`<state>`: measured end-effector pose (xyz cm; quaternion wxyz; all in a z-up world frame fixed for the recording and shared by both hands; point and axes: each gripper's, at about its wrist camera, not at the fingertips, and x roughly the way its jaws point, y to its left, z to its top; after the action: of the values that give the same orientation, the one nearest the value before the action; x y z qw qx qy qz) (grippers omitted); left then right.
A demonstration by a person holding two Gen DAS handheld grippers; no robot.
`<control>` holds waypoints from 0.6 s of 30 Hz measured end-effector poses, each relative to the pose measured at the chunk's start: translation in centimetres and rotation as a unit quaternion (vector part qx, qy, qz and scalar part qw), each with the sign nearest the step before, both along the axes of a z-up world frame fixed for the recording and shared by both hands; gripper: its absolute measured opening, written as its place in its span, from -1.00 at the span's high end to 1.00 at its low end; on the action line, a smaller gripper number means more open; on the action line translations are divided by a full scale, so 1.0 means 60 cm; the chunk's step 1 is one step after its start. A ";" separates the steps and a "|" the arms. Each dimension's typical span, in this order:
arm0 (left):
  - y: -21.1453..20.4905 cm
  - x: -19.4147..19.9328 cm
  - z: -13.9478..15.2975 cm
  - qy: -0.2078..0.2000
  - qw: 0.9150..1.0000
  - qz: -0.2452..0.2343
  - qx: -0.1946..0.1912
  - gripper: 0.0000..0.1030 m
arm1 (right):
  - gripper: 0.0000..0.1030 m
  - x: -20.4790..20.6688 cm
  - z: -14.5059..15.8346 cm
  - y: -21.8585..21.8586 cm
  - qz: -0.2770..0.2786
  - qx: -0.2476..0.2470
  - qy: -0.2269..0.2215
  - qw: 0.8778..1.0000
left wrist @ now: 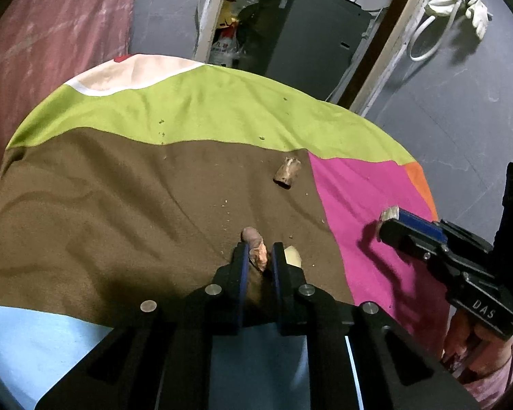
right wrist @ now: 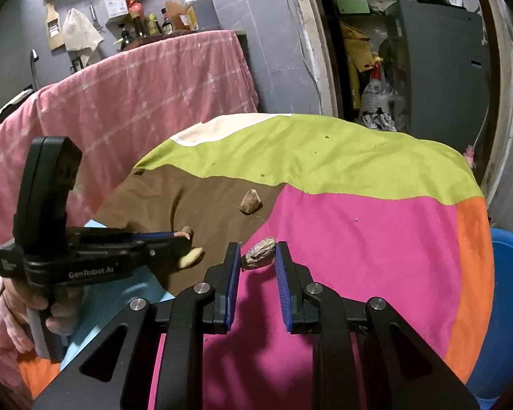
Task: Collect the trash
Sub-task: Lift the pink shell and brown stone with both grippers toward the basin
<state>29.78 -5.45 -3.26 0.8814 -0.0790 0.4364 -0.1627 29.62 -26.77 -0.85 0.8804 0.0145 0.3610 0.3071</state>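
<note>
The round table, draped in a patchwork cloth point(left wrist: 126, 188) of lime green, brown, magenta, orange and pale blue, filled the middle of both views, and a pink checked sheet point(right wrist: 147, 85) hung over furniture in the upper left of the right wrist view. A grey cabinet point(left wrist: 311, 30) stood in the doorway at the top of the left wrist view, and a blue tub point(right wrist: 509, 294) peeked out at the right edge of the other view, beside the table. Down at the bottom centre of the left wrist view, the left gripper point(left wrist: 259, 254) was clamped on a pinkish-brown scrap point(left wrist: 256, 244) over the brown patch, its blue pads pressed against it, with a pale yellowish scrap point(left wrist: 292, 256) lying just beside the right-hand finger. At the lower centre of its own view, the right gripper point(right wrist: 258, 256) had a greyish-brown scrap point(right wrist: 260, 257) pinched between its fingertips, held over the seam of brown and magenta. One more piece, a tan stub of trash point(left wrist: 287, 172), lay loose on the brown patch up towards the centre, near the magenta edge and well apart from both grippers. Tiny crumbs point(left wrist: 227, 210) dotted the cloth between it and the left gripper.
</note>
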 end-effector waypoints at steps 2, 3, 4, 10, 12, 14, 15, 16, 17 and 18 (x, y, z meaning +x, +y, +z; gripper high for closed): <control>0.001 -0.004 0.004 -0.006 1.000 0.004 -0.008 0.86 | 0.64 -0.002 0.000 0.000 -0.001 0.000 -0.002 1.000; 0.003 -0.007 0.007 -0.013 1.000 0.004 -0.011 0.87 | 0.64 -0.005 0.002 0.000 -0.003 -0.001 -0.009 1.000; 0.002 -0.012 0.011 -0.021 1.000 0.004 -0.013 0.87 | 0.64 -0.009 0.006 0.000 -0.005 -0.001 -0.018 1.000; -0.017 -0.050 0.046 -0.093 0.996 0.005 -0.001 0.87 | 0.64 -0.041 0.043 -0.018 -0.029 0.014 -0.081 0.996; -0.021 -0.065 0.068 -0.124 0.992 0.011 -0.006 0.87 | 0.64 -0.053 0.059 -0.026 -0.039 0.021 -0.106 0.993; -0.029 -0.081 0.094 -0.160 0.987 0.015 -0.012 0.87 | 0.64 -0.066 0.075 -0.032 -0.047 0.023 -0.129 0.990; -0.033 -0.087 0.104 -0.174 0.985 0.015 -0.013 0.87 | 0.64 -0.074 0.084 -0.035 -0.051 0.024 -0.144 0.988; -0.041 -0.095 0.117 -0.193 0.981 0.016 -0.012 0.87 | 0.64 -0.086 0.096 -0.040 -0.056 0.025 -0.163 0.985; -0.047 -0.100 0.127 -0.206 0.978 0.016 -0.011 0.87 | 0.64 -0.091 0.103 -0.044 -0.059 0.025 -0.173 0.983; -0.054 -0.107 0.139 -0.223 0.975 0.016 -0.015 0.87 | 0.64 -0.100 0.115 -0.049 -0.065 0.025 -0.190 0.979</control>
<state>23.35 -8.72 5.08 0.9577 -0.0613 0.2250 -0.1684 23.60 -29.71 6.04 0.9504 0.0021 0.1779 0.2550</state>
